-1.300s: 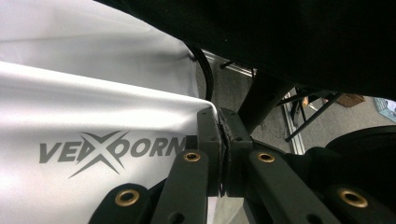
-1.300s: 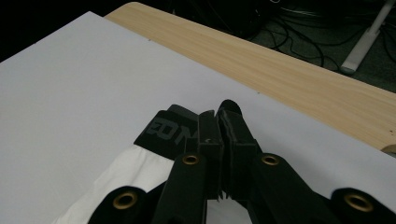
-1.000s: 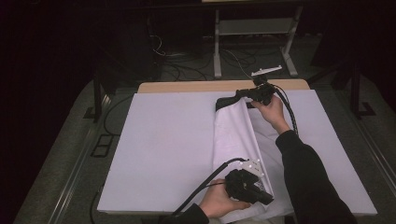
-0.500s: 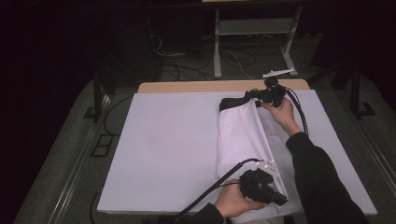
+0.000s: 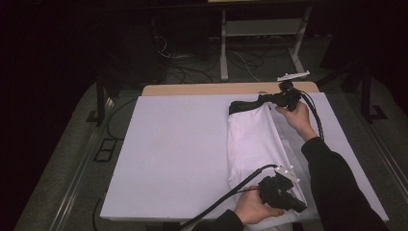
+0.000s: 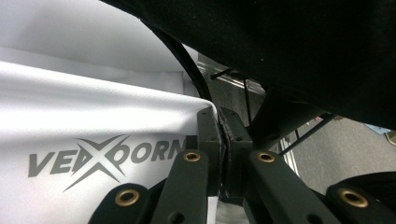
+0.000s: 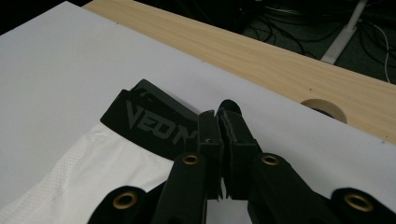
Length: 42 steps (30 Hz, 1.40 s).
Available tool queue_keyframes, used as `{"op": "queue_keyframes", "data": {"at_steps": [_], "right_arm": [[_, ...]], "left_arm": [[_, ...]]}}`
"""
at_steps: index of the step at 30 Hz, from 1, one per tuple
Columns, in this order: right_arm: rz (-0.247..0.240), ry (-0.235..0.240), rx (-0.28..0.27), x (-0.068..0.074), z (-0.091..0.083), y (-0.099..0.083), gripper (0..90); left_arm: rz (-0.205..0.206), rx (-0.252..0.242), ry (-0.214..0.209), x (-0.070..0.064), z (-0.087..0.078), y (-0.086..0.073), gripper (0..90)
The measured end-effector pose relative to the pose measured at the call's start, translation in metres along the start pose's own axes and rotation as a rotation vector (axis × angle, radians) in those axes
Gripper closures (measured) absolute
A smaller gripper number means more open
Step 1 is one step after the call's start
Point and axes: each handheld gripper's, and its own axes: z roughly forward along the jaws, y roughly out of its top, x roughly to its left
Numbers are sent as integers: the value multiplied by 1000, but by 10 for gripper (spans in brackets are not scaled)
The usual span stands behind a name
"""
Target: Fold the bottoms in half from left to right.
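Note:
White shorts (image 5: pixel 255 139) with a black waistband (image 5: pixel 243 105) lie lengthwise on the right half of the white table cover (image 5: pixel 178 144). At the far end my right gripper (image 5: pixel 265 99) is shut on the waistband (image 7: pixel 149 119), which bears grey lettering; its jaws (image 7: pixel 219 119) are pressed together over the band's end. Near the front edge my left gripper (image 5: pixel 299 207) is shut on the hem of the white fabric (image 6: pixel 93 112), beside a grey printed logo (image 6: pixel 105 156); the jaws (image 6: pixel 223 122) pinch the cloth's corner. The shorts are stretched between the two grippers.
A bare wooden strip of the table (image 5: pixel 207 89) runs along the far edge, with a round tape roll (image 7: pixel 322 108) on it. Beyond are floor cables and a metal stand (image 5: pixel 260 29). The person's dark sleeve (image 5: pixel 332 183) lies over the right side.
Both grippers have carried the shorts to the right, and the cloth between them now lies straighter and flatter.

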Motion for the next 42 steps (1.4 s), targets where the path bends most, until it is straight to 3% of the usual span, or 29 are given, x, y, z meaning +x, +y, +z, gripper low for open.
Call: {"op": "queue_keyframes", "data": {"at_steps": [6, 12, 18, 28, 42], "right_arm": [[19, -3, 1, -7, -2, -3, 854], [-2, -3, 5, -7, -3, -5, 854], [-15, -1, 8, -8, -4, -7, 854], [-37, -31, -1, -14, -8, -8, 854], [-24, -33, 5, -23, -5, -13, 853]], "left_arm": [[-15, -7, -3, 5, 9, 3, 869], [-17, 1, 2, 9, 18, 7, 869], [-31, -24, 0, 15, 25, 10, 868], [-42, -18, -10, 19, 35, 11, 867], [-86, -18, -10, 25, 48, 16, 863]]}}
